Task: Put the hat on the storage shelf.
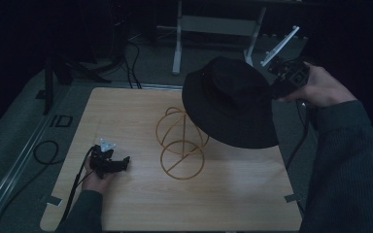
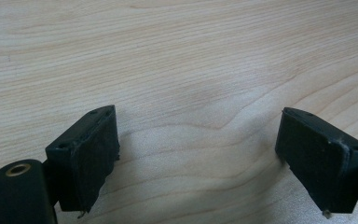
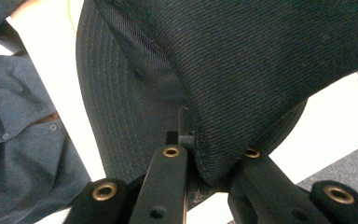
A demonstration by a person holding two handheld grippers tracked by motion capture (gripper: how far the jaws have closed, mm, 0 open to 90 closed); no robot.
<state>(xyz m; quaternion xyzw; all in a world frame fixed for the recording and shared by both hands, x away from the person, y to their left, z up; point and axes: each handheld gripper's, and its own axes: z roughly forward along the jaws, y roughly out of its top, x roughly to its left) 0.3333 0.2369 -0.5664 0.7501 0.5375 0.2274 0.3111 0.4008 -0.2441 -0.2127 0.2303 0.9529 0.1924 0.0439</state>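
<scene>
The right gripper [image 1: 278, 87] is clamping the black hat [image 1: 233, 102] — its brim pinched between the pads — above the wire stand [image 1: 180, 143]; the left gripper [image 1: 121, 163] is resting spread apart on the table [image 1: 233, 194].

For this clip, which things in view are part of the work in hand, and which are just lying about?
In the work:
- black hat, pinched at its edge by the right gripper and held in the air
- gold wire stand, on the table beside the hat

Lying about:
- left gripper, open, resting on the wooden table
- cables on the floor
- white frame behind the table
</scene>
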